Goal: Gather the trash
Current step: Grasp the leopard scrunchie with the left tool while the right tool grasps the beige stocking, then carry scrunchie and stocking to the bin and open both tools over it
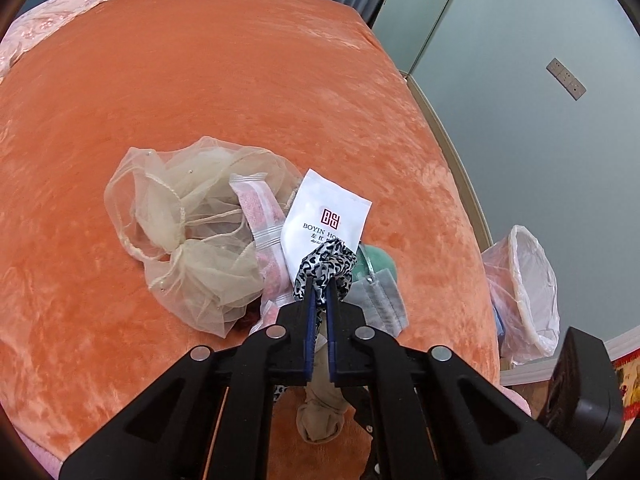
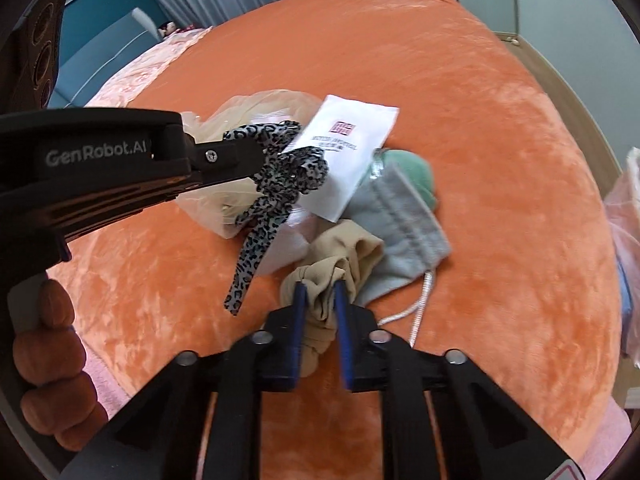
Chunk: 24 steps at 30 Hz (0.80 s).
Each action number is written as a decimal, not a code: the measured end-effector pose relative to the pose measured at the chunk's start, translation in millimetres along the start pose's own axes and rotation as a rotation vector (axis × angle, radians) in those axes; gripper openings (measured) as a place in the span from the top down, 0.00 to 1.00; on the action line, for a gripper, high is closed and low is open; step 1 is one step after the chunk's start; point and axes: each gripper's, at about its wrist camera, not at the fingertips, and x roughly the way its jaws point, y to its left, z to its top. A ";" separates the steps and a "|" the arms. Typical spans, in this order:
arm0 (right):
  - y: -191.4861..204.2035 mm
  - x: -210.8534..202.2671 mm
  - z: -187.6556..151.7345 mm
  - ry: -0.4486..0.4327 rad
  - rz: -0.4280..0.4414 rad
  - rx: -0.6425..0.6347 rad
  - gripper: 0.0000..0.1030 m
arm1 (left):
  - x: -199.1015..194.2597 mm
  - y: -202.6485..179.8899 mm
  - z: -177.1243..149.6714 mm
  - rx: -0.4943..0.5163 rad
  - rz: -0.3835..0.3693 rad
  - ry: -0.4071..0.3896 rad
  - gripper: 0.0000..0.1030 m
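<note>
1. My left fingers (image 1: 319, 280) are clamped shut on a black-and-white leopard-print fabric scrunchie with a ribbon tail (image 1: 325, 266). From the right wrist view you can see the same scrunchie (image 2: 280, 176) pinched at the tip of that gripper, tail dangling down toward the orange velvety bed cover (image 2: 500, 160).
2. My right fingers (image 2: 319, 294) are closed on a crumpled beige nylon stocking (image 2: 336, 264); the blue pads press into the bunched fabric from both sides, and the rest of it lies on the bed.
3. The rest of the pile sits in the middle of the bed: a sheer cream organza drawstring pouch (image 1: 188, 232) on the left, a clear plastic packet with pink contents (image 1: 260, 216) leaning on it, and a white paper sachet with a red logo (image 1: 324, 216) just beside that.
4. Right of the sachet there's a pale grey face mask with a white ear loop (image 2: 400, 232), and a green rounded soft thing (image 2: 412, 176) half tucked behind it. Can't tell what the green one is.
5. A bin lined with a thin white plastic bag (image 1: 528, 280) stands off the right edge of the bed, well apart from the pile.
6. My gloved orange hand (image 2: 52, 364) is wrapped round the left gripper's handle.
</note>
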 end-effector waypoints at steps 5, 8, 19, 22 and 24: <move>4.1 -21.5 7.6 -0.057 0.004 -0.011 0.93 | -14.2 -7.4 -2.0 0.008 0.005 -0.020 0.96; -3.7 -47.5 16.7 -0.123 -0.016 0.001 0.93 | -25.3 -16.9 -2.9 0.004 -0.010 -0.035 0.96; -60.3 -164.5 46.6 -0.400 -0.077 0.088 0.93 | -74.2 -103.2 14.5 0.123 -0.092 -0.129 0.96; -81.3 -197.4 51.8 -0.471 -0.100 0.111 0.93 | -81.9 -136.5 18.9 0.172 -0.122 -0.147 0.96; -93.5 -214.6 50.3 -0.506 -0.113 0.124 0.93 | -86.2 -162.5 20.4 0.211 -0.145 -0.159 0.96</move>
